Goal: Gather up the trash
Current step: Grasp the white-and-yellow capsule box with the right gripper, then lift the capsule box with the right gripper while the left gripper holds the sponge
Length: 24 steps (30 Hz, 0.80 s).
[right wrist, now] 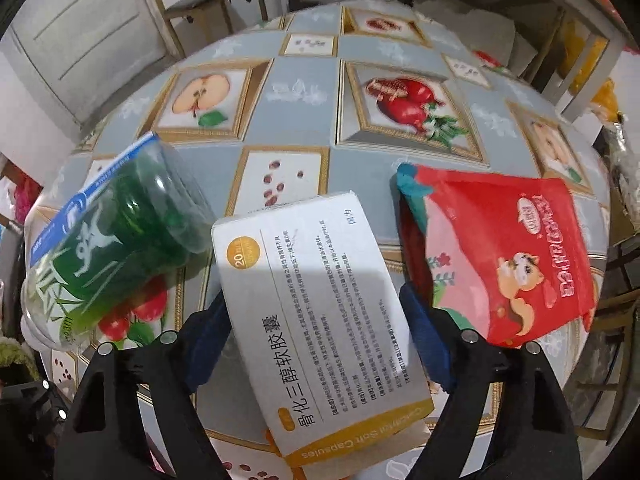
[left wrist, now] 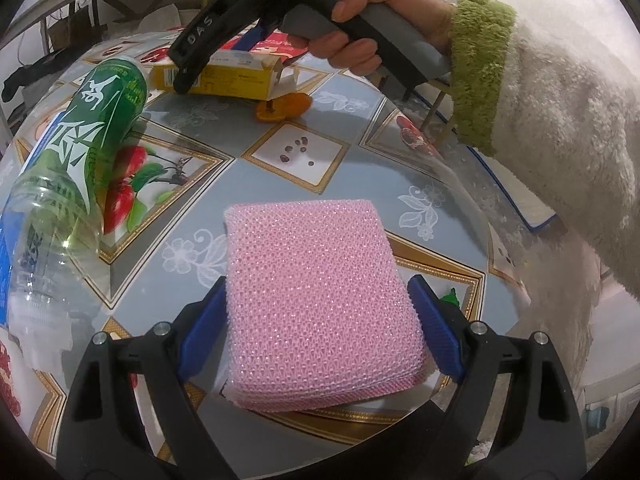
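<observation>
- The round table [right wrist: 304, 80], under a fruit-print oilcloth, carries all the trash.
- An empty green-label plastic bottle [right wrist: 120, 240] lies on its side at about 9 o'clock of the right tongs, mouth end toward the camera.
- A red snack pouch [right wrist: 508, 256] lies at 2 o'clock of the same tongs, just beside them.
- The pink mesh scouring pad [left wrist: 320, 300] sits between the blue pads of the left gripper [left wrist: 320, 320], which pinch its side edges; its long axis runs toward 12 o'clock.
- The white-and-yellow capsule box [right wrist: 316, 320] lies between the pads of the right gripper [right wrist: 316, 344], half-open around it, long axis toward 11 o'clock. Firm contact I cannot tell; this hand is plainly the nearer, and seemingly need only close.
- Orange peel [left wrist: 284, 106] lies beside the box.
</observation>
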Tool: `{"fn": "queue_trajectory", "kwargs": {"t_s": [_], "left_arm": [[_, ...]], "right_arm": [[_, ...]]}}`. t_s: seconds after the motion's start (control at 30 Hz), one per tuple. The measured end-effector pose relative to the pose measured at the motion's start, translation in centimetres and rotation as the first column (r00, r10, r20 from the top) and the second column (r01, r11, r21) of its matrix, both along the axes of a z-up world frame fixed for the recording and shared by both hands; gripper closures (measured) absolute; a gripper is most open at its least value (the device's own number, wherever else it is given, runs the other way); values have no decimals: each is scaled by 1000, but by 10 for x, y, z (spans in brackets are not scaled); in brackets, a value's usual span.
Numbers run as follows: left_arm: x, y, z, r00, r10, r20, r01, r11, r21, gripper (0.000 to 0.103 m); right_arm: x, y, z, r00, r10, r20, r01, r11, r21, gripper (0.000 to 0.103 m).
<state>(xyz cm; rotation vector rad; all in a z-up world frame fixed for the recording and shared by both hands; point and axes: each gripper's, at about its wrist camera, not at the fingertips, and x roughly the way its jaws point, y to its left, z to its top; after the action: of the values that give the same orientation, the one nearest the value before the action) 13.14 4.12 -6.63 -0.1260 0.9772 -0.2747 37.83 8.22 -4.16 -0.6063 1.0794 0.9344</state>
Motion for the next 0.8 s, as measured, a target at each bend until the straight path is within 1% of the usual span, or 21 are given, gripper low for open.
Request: {"fn": "queue_trajectory", "kwargs": {"t_s": [0.17,0.27,0.33,0.4,0.43,0.47,0.53,0.57,0.6,0.67,0.73,0.8], "left_arm": [[3,2,1,999,29,-13,-29,999,-19,19],[1,7,2,999,46,-16,-47,998,-47,19],[0,10,2,998,52,-21,-53,996,-67,19],[0,13,3,998,55,-28,-57,995,-81,19],[0,13,4,998,56,-31,-58,995,-84,19],[-1,13,5,998,58,-34,-60,994,-87,18],[-1,14,5,997,63,-39,-66,994,-86,18],[-1,14,6,997,68,-42,-71,994,-84,18],[0,13,5,996,73,-45,-77,994,-80,18],[1,13,5,995,84,-48,-88,994,-70,18],[1,11,5,994,93,-49,-96,994,-57,18],[1,9,4,994,103,-47,-105,994,-30,18]], "right_arm": [[-11,-15,30,996,-42,77,39,998,46,25],[-23,-39,61,982,-115,147,101,990,99,25],[-36,-57,81,969,-168,179,144,980,140,25],[-49,-78,99,953,-223,202,188,965,181,25],[-61,-96,110,942,-268,202,223,950,219,25],[-66,-105,115,937,-289,198,240,941,237,25],[-89,-135,126,916,-361,178,302,908,289,25],[-98,-145,128,909,-382,168,322,897,303,25],[-113,-161,127,897,-417,146,356,878,320,25],[-138,-182,117,878,-469,95,417,847,329,25],[-155,-195,102,854,-516,64,474,824,312,25],[-173,-204,74,827,-562,10,539,799,265,25]]}}
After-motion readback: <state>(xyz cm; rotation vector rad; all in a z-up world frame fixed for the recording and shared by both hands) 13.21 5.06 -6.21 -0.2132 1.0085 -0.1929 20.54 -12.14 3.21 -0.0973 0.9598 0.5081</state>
